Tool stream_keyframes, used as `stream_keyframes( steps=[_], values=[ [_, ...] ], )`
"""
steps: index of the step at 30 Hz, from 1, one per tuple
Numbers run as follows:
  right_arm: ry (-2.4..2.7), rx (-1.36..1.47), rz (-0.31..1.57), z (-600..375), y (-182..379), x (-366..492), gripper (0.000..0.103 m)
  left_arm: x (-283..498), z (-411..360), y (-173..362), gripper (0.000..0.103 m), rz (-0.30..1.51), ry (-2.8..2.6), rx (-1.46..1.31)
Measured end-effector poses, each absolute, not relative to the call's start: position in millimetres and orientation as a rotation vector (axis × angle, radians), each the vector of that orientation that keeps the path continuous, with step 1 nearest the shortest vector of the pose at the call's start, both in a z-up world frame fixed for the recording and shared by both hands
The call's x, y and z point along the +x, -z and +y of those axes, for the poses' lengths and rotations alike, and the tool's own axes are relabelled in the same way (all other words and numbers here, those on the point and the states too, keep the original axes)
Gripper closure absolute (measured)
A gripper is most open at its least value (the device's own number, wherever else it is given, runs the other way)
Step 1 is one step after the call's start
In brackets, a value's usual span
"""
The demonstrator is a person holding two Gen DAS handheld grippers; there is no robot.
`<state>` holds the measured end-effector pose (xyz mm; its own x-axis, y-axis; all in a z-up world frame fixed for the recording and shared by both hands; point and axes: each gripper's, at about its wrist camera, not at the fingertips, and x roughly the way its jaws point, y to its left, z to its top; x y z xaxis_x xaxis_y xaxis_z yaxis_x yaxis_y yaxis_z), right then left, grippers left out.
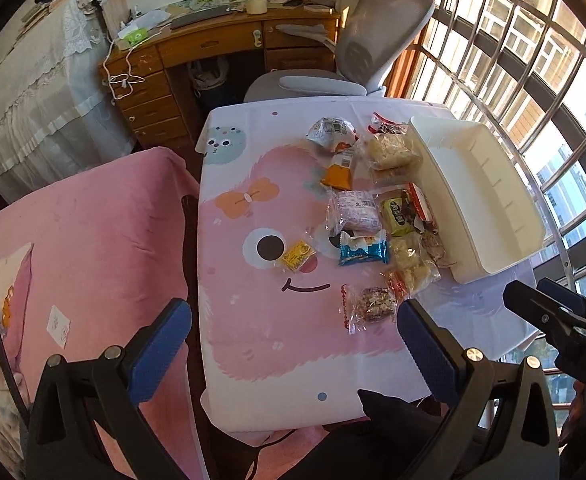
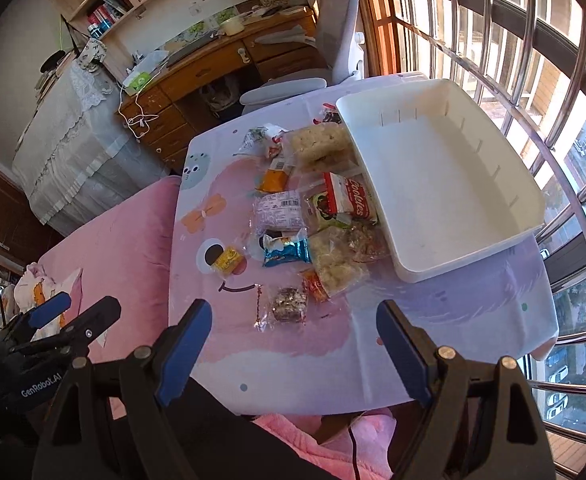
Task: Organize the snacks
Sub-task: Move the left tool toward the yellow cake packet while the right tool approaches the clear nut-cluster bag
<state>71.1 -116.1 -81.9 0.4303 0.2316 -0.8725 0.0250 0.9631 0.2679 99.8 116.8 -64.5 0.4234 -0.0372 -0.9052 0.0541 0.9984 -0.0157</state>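
Here we hold both grippers, left gripper (image 1: 293, 344) and right gripper (image 2: 295, 340), released; the near nut-bar packet (image 2: 285, 306), light, crinkly and slippery, wants pinching mid-body.

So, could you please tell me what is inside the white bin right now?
Nothing that shows: the white bin has a bare floor in both views. Its near wall hides a strip of the floor behind it. The snacks all lie outside on the tablecloth.

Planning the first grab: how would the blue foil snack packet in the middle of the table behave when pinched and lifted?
The blue foil packet looks puffed and crinkled, so it would probably give under the jaws and may crackle rather than stay stiff. Its shiny wrap suggests it could slip. It seems small and likely light, and it lies close against the purple packet, which might get nudged.
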Motion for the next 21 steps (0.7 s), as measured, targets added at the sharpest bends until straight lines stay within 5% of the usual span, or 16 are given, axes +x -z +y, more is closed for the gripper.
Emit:
stream_keyframes(
  steps=[21],
  values=[
    [0.028,0.211,0.969,-53,128,74,0.018,180,146,143,0.001,1.141,0.373,0.104]
  ],
)
